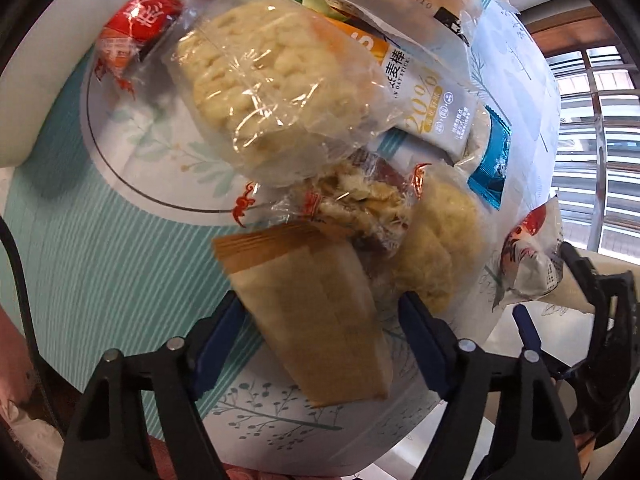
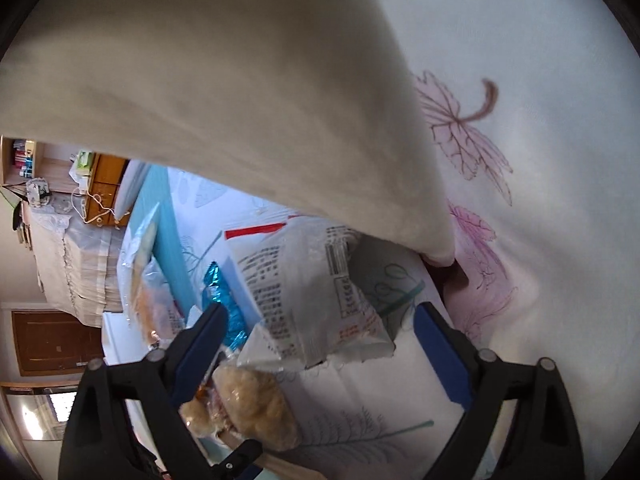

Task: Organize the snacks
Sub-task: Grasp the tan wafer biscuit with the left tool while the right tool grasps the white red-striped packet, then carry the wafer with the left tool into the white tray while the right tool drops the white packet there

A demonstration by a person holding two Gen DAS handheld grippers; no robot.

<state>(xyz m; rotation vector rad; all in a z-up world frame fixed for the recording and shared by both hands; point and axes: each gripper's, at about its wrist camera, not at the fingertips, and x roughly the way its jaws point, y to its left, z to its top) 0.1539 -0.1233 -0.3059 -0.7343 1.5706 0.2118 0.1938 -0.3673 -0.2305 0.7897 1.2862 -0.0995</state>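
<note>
A pale cloth printed with teal leaves and stripes (image 1: 120,248) covers the surface, and a heap of wrapped snacks lies across it. Largest in the pile: a clear plastic pack of pale puffed-rice cakes (image 1: 272,92), resting on top w/ a red-printed wrapper (image 1: 136,24) at its far left and a white-and-orange oat-stick packet (image 1: 432,96) tucked under its right side. A blue foil packet (image 1: 494,160) sits at the right edge of the heap. Nearer the camera, a tan paper-look flat packet (image 1: 320,312) lies between the fingers of the left gripper (image 1: 324,320); jaws stand apart, pads not seen pressing on it. A crumbly yellow cake in clear wrap (image 1: 436,240) lies just beside it.

In the right wrist view, a big cream fabric fold (image 2: 240,80) hangs over most of the frame, blocking the far side; white cloth w/ pink leaf print (image 2: 520,160) fills the right. The right gripper (image 2: 320,336) is open over a white packet with black small print (image 2: 304,296), not clamped on it.
</note>
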